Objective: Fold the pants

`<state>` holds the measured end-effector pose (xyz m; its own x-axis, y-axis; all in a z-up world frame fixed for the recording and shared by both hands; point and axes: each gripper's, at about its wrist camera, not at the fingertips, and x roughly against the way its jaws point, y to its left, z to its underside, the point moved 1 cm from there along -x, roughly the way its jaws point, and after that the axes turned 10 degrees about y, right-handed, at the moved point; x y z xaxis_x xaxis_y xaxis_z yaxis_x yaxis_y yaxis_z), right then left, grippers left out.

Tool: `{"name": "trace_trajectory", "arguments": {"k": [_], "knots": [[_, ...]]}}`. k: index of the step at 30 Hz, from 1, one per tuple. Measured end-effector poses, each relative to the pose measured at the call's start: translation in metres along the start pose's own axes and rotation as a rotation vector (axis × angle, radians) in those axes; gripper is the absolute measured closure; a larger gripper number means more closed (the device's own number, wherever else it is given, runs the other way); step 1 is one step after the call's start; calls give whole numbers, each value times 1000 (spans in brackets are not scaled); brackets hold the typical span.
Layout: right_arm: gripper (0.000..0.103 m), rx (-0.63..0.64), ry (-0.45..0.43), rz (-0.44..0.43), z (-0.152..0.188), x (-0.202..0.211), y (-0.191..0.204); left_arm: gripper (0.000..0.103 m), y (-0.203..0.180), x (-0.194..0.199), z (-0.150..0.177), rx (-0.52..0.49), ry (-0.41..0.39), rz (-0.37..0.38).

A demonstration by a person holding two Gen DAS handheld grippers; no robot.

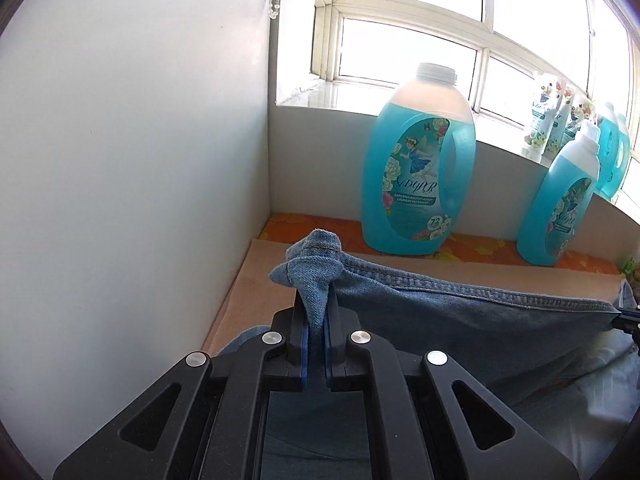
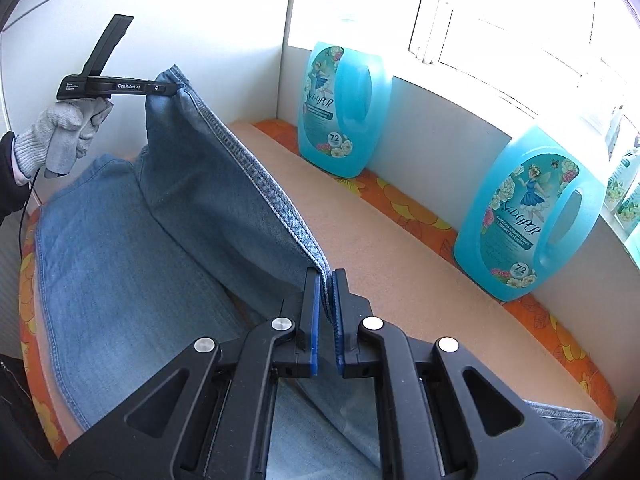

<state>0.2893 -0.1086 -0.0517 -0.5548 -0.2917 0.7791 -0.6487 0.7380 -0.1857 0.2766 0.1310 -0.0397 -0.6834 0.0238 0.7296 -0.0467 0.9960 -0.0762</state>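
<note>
My left gripper [image 1: 316,320] is clamped on a bunched corner of the pants [image 1: 460,312], the denim poking up past my fingertips. My right gripper [image 2: 327,304] is pinched onto the stitched hem at the other end, so that edge is stretched taut between the two and lifted off the surface.

Only the right wrist view shows the whole spread: the rest of the jeans lies flat below and to the left of my right fingers, and my gloved left hand [image 2: 60,140] holds the left gripper far ahead, up against the white panel [image 2: 180,20]. The left wrist view shows instead the hem running away to the right, with just a sliver of the right gripper at the frame's edge.

Beneath the denim is a tan mat [image 2: 400,248] on an orange flowered cloth [image 2: 560,340]. Two blue detergent bottles [image 2: 344,108] [image 2: 532,216] stand ahead and to the right of my right gripper, against a low white wall under bright windows [image 1: 420,12].
</note>
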Motion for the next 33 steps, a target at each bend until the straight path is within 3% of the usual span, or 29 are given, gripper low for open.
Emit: {"name": "trace_trajectory", "arguments": {"k": [10,16,24,33], "knots": [[96,11,-22,-21,43,42,52,99,5,55,58,6,-51,13],[96,34,-1,-40,77,60,84,99,16,82,110,35,-65,31],[96,62,73,-81,117,59,126,99,36,89,186,79,-15,34],[96,87,179,-100,136,46,149,96,43,86,230,101,48,55]]}}
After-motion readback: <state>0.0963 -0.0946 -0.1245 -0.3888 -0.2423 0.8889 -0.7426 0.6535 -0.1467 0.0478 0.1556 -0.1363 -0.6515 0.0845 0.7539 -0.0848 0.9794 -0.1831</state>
